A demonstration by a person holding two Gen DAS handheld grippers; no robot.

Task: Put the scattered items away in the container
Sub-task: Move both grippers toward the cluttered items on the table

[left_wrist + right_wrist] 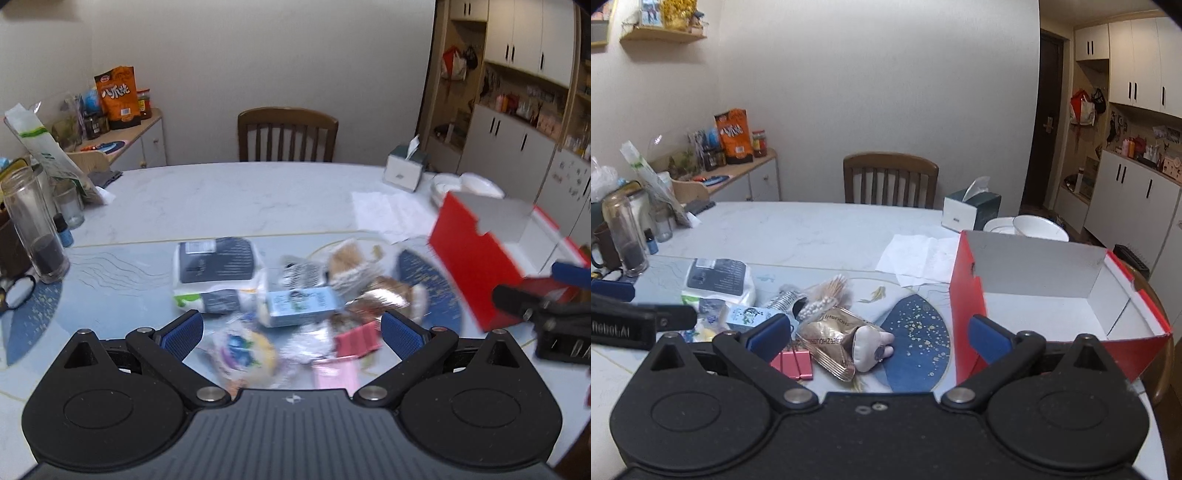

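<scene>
Clutter heaped on mat, box empty, both grippers wide and holding nothing

Table (820, 229) top is pale marble-look, smooth, with a glossy printed mat (916, 343) over the near part, dark blue ovals flecked gold. Scattered items sit in one loose heap on the mat: soft white wipes pack (718, 280) with a dark label, small light-blue carton (750, 317), crinkly gold foil snack packet (831, 341), flat pink ribbed bars (796, 363), bundle of wooden sticks (834, 286) in clear wrap, cotton swabs (816, 306), and a soft beige plush piece (870, 345) lying on the foil packet's end. Left wrist view is blurred, so heap details there are unclear.

Red box (967, 291) is cardboard, rectangular, open-topped, white inside, standing just right of the heap at the table's right side. Its inside is bare. Behind it are round white bowls (1034, 225), a tissue box (971, 208) and a flat white paper sheet (916, 254). Tall glass jar (624, 236) at far left has dark contents at the bottom.

Left gripper (291, 330) fingers are spread fully, hovering over the heap, gripping nothing. Right gripper (879, 332) is spread just as wide, empty, its right blue pad (991, 338) in front of the box's near red wall; contact cannot be told.
</scene>
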